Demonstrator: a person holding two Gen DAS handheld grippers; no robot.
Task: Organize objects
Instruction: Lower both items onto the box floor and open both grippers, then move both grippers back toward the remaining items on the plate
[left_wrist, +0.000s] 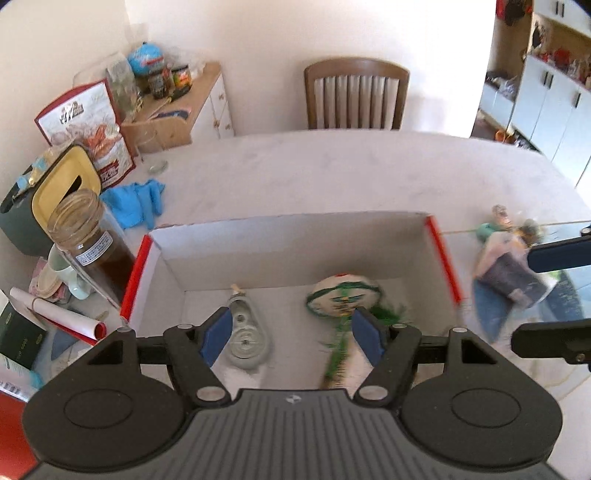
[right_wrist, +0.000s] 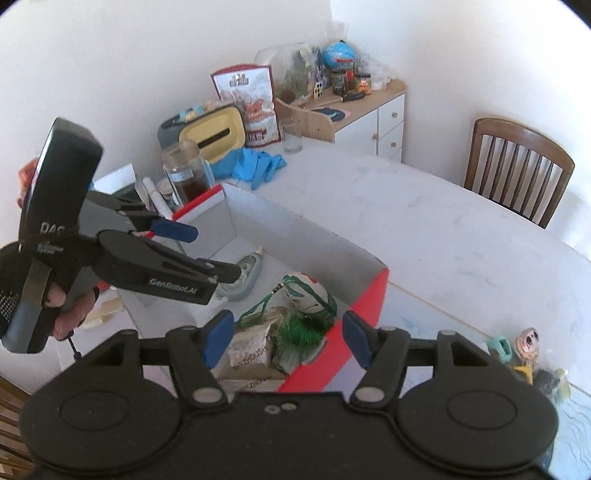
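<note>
The box (left_wrist: 439, 254), white card with red edges, sits on the bench (left_wrist: 332, 173) with its open top facing up; it is where the loose things are being gathered. Left of it stand a glass jar (left_wrist: 88, 240) of dark stuff and a heap of blue gloves (left_wrist: 136, 203), both outside the box. Inside, on the left of the floor, lies a grey-green tape dispenser (left_wrist: 245, 332); to its right rests a round white ornament (left_wrist: 341, 299) with green cord and a green tassel (left_wrist: 338, 354). The right wrist view also shows a small packet (right_wrist: 251, 349) at the near wall. The left hand-held gripper (left_wrist: 291, 332) hangs above the box, jaws wide and holding nothing. The right hand-held gripper (right_wrist: 284, 338) hovers over the near red corner, likewise wide and empty. Farther right, outside the box, a few small figurines (right_wrist: 517, 350) lie on the bench, blurred in the left view. The step in hand looks like the pause between drops: both grippers free. Next, probably, the right one must swing out to the figurines, close on one and carry it over the wall.
</note>
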